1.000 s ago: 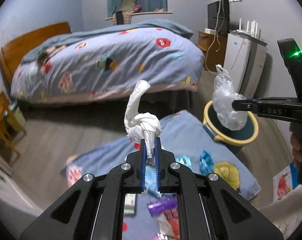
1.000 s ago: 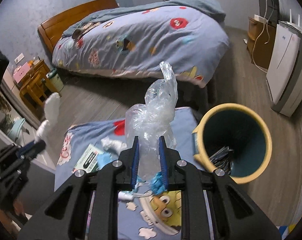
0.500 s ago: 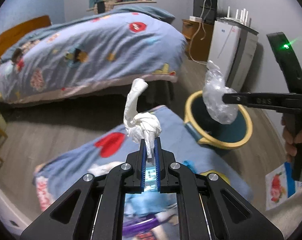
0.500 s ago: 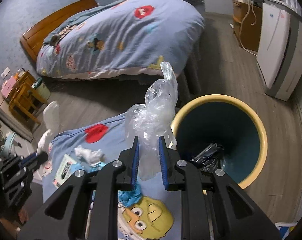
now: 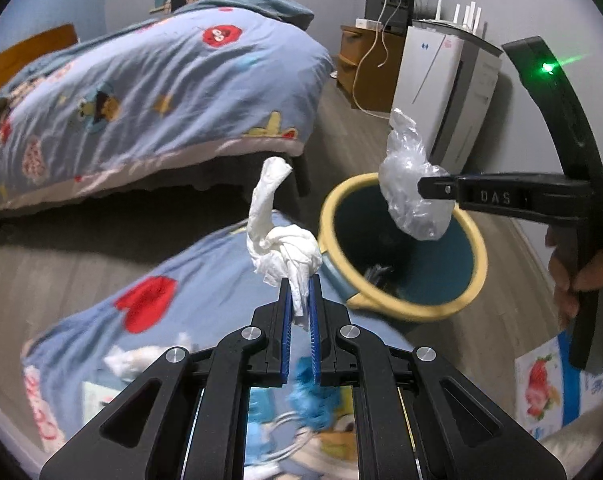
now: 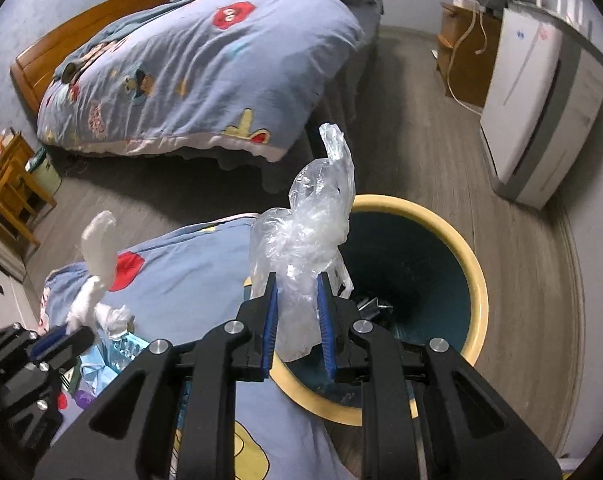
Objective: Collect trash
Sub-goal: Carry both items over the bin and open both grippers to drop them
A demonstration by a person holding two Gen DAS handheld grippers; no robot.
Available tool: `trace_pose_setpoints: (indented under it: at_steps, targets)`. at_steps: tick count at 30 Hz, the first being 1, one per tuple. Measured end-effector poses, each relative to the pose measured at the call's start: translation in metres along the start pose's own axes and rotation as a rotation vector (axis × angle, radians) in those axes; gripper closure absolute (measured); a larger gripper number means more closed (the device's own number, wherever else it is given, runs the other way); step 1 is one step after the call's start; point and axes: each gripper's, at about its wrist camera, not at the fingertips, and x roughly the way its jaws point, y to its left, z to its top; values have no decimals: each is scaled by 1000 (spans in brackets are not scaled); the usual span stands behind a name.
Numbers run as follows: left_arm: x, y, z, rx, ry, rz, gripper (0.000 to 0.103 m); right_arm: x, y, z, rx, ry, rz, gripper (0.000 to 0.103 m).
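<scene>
Both pieces of trash are being carried to the bin, so the step in hand looks like the drop-off rather than the pick-up. The right tongs (image 6: 297,300) are pinching a crumpled clear plastic bag (image 6: 307,236), its knotted top sticking up past the fingertips; in the left wrist view the bag is hanging over the near rim of the yellow-rimmed bin (image 5: 477,248), whose teal inside is already holding some dark scraps. The left tongs (image 5: 299,300) are clamping a twisted white tissue (image 5: 285,248), which is standing up beyond the tips; the bin is lying ahead of these tongs and to their right, not yet under them.

Below both tongs a blue patterned cloth (image 6: 197,264) is spreading over the floor, with more litter lying on it: a white wad, blue scraps, a small printed packet.

My judgement: the right tongs are needing only a slight push forward so the bag is hanging wholly inside the rim, then a release. The left tongs are needing a sideways swing to the right before letting go, and they should be keeping apart from the right tongs.
</scene>
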Motion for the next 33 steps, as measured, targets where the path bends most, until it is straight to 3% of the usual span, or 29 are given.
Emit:
trace_pose_setpoints:
  at_steps: [5,14,20,27,30,32,33]
  targets:
    - [20,-21,3,7,30,-42,94,0,-26,1,45,-2,-25,85]
    - [40,-64,15,164,42,-75,94,18,-100,-12,222,70,-77,85]
    - [72,-87,18,257,88,-71,94,29,-117,-22,321,112,-35,85]
    - [99,-90,19,231,107,-72,93,33,-113,-21,310,116,-36,84]
    - [100,-88,21,219,96,-62,75,34,-112,-19,300,106,-49,77]
    - [99,-86,22,212,85,-58,51,35,-113,-19,304,106,-53,68]
    - [98,-84,22,203,75,-58,48,35,-113,-19,306,106,-52,64]
